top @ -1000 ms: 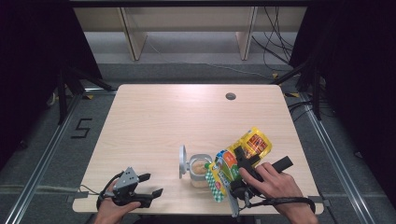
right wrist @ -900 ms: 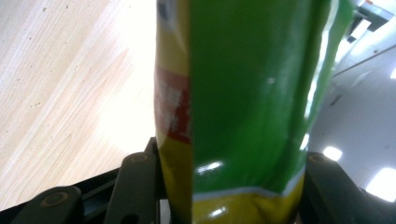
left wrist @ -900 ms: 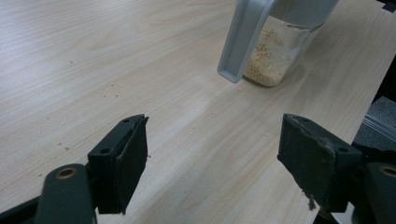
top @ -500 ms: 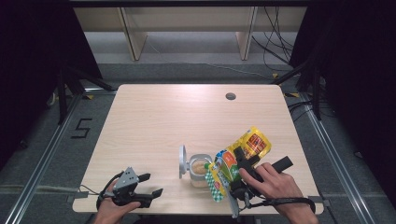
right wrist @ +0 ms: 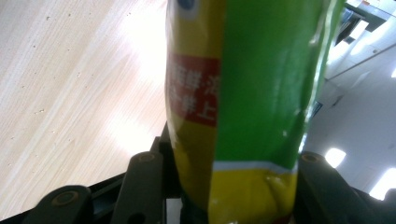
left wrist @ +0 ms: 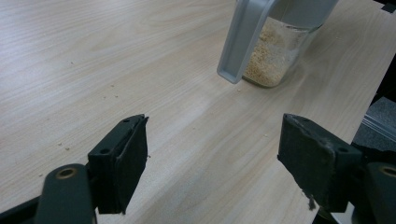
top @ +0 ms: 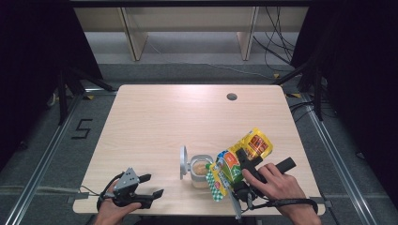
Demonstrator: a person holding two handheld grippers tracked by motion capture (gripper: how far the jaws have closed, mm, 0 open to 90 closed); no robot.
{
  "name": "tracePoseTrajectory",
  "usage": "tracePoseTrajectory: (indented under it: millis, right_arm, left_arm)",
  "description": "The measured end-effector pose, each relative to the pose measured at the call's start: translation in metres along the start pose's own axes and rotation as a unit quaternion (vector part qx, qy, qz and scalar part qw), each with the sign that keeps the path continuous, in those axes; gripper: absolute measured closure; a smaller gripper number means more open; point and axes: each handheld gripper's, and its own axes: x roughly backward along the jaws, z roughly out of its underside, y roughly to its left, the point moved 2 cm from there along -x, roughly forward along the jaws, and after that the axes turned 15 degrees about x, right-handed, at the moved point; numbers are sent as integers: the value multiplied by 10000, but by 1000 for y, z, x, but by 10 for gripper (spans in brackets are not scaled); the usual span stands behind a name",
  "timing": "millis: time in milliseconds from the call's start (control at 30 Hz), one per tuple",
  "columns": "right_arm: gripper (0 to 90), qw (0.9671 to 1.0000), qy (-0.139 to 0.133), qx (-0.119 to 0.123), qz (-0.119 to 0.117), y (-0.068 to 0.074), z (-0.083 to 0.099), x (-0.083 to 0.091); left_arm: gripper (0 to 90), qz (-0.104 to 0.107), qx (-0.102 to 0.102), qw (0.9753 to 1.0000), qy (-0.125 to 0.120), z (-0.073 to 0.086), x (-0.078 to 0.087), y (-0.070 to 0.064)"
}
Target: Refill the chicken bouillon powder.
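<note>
A yellow and green snack bag [top: 226,169] is tilted with one end over a glass jar [top: 201,172] near the table's front edge. My right gripper [top: 240,161] is shut on the bag [right wrist: 243,93], which rises between its jaws. The jar [left wrist: 275,51] holds pale crumbs, and its grey hinged lid [top: 182,162] stands open on the left side. My left gripper [top: 149,185] rests open near the front left of the table, apart from the jar. Nothing lies between its pads [left wrist: 122,161], and the lid [left wrist: 243,42] shows ahead of them.
The light wooden table [top: 187,117] has a round cable hole [top: 231,96] at the back right. A few crumbs [left wrist: 112,86] lie scattered on the wood. Pale shelving [top: 187,28] stands on the floor beyond the table.
</note>
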Motion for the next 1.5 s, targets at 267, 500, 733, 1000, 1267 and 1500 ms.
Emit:
tracePoseTrajectory:
  millis: [267,500,733,1000,1267,1500]
  right_arm:
    - [634,10000,-3,-79,37,0,2,3]
    - [637,9999,-58,-81,75,-1,1,3]
    - [639,9995,-57,-322,28,2,1,3]
    - [639,9999,-104,-106,85,-1,4,3]
    - [639,9994,38,-328,-30,3,4,5]
    - [639,9998,-76,-136,95,-1,4,5]
  left_arm:
    - [235,0,-5,10000,4,0,0,0]
    - [235,31,56,10000,-45,0,-1,-1]
    - [235,30,55,10000,-40,0,-1,-1]
    - [235,22,49,10000,-29,0,-1,-1]
    - [235,-54,16,10000,43,1,0,1]
    - [235,19,49,10000,-35,0,-1,0]
